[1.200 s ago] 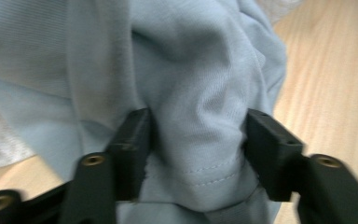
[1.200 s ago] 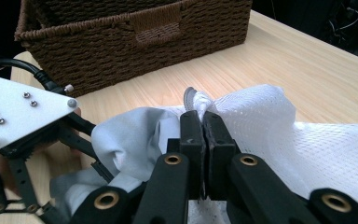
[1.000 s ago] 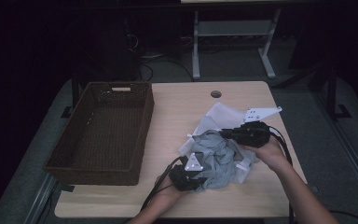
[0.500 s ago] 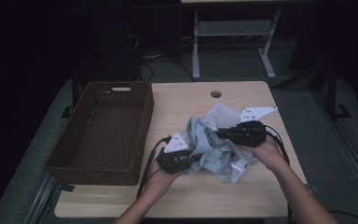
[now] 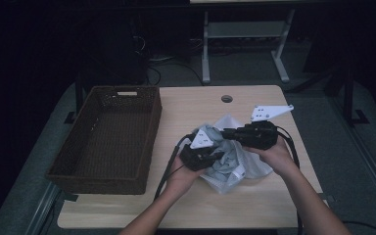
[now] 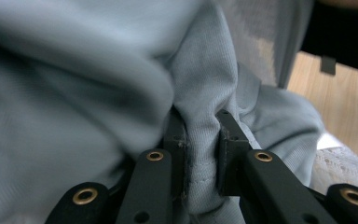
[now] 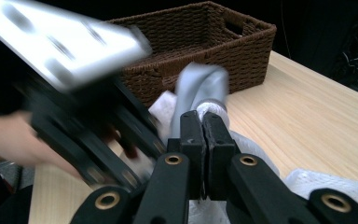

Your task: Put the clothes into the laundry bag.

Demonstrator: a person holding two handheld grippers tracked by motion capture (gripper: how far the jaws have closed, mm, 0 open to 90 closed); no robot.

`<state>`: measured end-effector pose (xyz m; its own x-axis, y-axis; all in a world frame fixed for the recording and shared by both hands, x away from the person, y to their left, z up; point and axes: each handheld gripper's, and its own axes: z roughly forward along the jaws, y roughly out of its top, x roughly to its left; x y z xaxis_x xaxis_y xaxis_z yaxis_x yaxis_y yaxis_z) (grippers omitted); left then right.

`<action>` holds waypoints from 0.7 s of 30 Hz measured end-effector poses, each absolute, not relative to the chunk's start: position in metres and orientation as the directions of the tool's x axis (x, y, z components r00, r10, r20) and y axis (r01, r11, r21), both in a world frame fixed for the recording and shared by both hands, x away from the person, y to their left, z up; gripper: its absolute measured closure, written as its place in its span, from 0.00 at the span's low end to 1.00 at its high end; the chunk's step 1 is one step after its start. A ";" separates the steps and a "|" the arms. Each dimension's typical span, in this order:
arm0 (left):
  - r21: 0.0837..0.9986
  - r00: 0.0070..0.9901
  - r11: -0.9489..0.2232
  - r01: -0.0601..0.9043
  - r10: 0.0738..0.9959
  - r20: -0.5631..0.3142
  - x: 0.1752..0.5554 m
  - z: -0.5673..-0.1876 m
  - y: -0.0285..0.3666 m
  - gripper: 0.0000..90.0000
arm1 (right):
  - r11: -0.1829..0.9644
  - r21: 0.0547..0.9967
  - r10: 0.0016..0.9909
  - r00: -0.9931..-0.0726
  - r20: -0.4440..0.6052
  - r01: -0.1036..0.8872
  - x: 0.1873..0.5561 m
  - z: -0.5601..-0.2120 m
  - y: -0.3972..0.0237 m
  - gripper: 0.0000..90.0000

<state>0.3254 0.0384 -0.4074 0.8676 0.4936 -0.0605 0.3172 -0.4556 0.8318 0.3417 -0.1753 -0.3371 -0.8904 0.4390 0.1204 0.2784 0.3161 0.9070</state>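
Fingers of both grippers pinch grey garment (image 5: 227, 159), bunched w/ white cloth on table (image 5: 254, 208) mid-right. Left gripper (image 6: 201, 140) clamps a fold; right gripper (image 7: 204, 133) nips an edge. Wicker basket (image 5: 105, 134) sits left.

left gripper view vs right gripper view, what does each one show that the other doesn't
Left gripper view: the left gripper pinching a stitched fold of the grey-blue garment close up.

Right gripper view: the brown wicker basket behind, the right gripper shut on a thin bit of the garment, and the other gripper's grey plate, blurred, with a hand.

Both: the grey-blue cloth, some white fabric and the wooden table.
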 end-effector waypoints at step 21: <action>0.806 0.855 -0.461 0.371 0.508 -0.103 0.337 -0.428 0.054 0.74 | 0.364 0.878 0.485 -0.868 0.106 0.311 0.349 -0.357 -0.187 0.97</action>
